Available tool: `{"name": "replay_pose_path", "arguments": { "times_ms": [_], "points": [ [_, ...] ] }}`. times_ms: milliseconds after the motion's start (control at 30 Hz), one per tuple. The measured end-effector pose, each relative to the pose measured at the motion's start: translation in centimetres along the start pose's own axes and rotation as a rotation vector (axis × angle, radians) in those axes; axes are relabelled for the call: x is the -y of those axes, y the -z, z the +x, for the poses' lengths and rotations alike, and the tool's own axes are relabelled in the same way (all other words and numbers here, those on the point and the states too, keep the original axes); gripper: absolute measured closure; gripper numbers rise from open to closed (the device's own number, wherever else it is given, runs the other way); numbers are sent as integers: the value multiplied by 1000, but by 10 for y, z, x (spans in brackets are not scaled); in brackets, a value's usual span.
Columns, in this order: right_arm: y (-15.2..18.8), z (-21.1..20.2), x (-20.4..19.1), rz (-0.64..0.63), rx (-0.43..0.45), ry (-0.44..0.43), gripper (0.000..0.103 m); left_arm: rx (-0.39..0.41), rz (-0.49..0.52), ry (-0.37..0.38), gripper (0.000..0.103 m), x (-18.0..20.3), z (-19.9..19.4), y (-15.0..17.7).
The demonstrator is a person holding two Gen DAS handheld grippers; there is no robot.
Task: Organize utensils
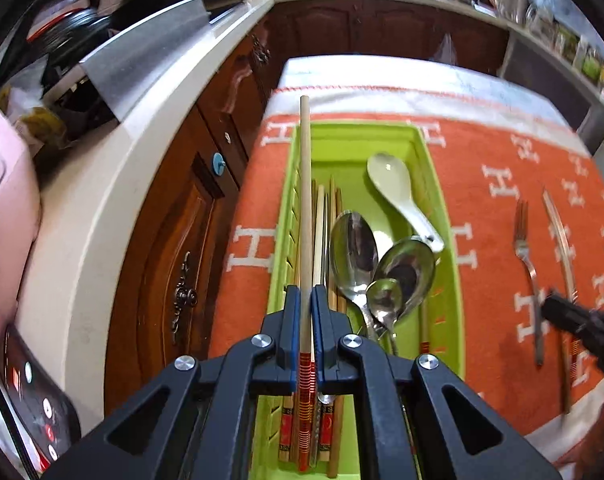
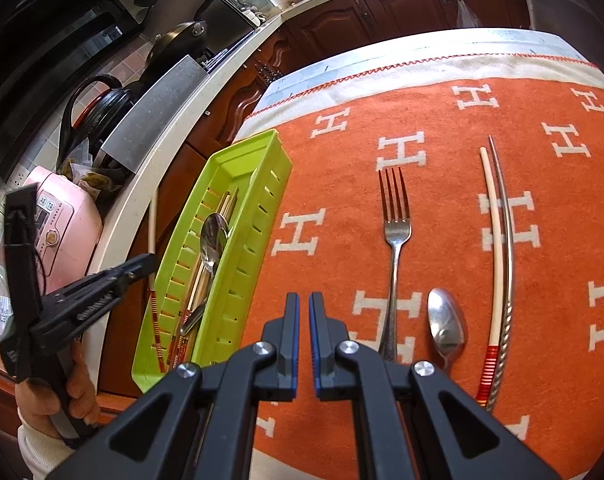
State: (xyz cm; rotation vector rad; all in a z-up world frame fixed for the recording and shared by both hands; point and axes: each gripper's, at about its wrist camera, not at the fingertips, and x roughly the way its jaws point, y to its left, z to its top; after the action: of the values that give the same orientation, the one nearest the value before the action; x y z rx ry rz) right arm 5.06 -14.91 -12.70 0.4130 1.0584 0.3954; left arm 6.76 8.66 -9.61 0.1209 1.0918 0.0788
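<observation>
Wooden chopstick (image 1: 305,208) clamped in left gripper (image 1: 305,300), long axis parallel to green tray (image 1: 441,184) beneath; right gripper (image 2: 303,308) closed, empty, nearest fork (image 2: 395,248).

orange cloth (image 2: 441,128) | pink appliance (image 2: 62,220) | frying pan (image 2: 178,42) | wooden cabinets (image 1: 182,216)

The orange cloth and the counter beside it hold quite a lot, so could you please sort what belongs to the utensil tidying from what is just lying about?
Part of the job: green tray; chopstick in the left tongs; fork; small spoon; chopstick pair; right tongs, shut and empty.

Just lying about: pink cooker; frying pan; kettle.
</observation>
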Motion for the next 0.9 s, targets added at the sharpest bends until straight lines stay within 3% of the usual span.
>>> {"name": "replay_pose_path", "arguments": {
  "times_ms": [167, 333, 833, 900],
  "points": [
    [0, -3, 1, -11, 10, 2, 98, -54, -40, -21, 96, -3, 18, 5],
    [0, -6, 2, -27, 16, 14, 98, -38, -108, 42, 83, -9, 10, 8],
    [-2, -29, 11, -53, 58, 69, 98, 5, -119, 214, 80, 28, -17, 11],
    [-1, -33, 16, -51, 62, 85, 98, 25, -104, 245, 76, 40, -26, 12]
  ]
}}
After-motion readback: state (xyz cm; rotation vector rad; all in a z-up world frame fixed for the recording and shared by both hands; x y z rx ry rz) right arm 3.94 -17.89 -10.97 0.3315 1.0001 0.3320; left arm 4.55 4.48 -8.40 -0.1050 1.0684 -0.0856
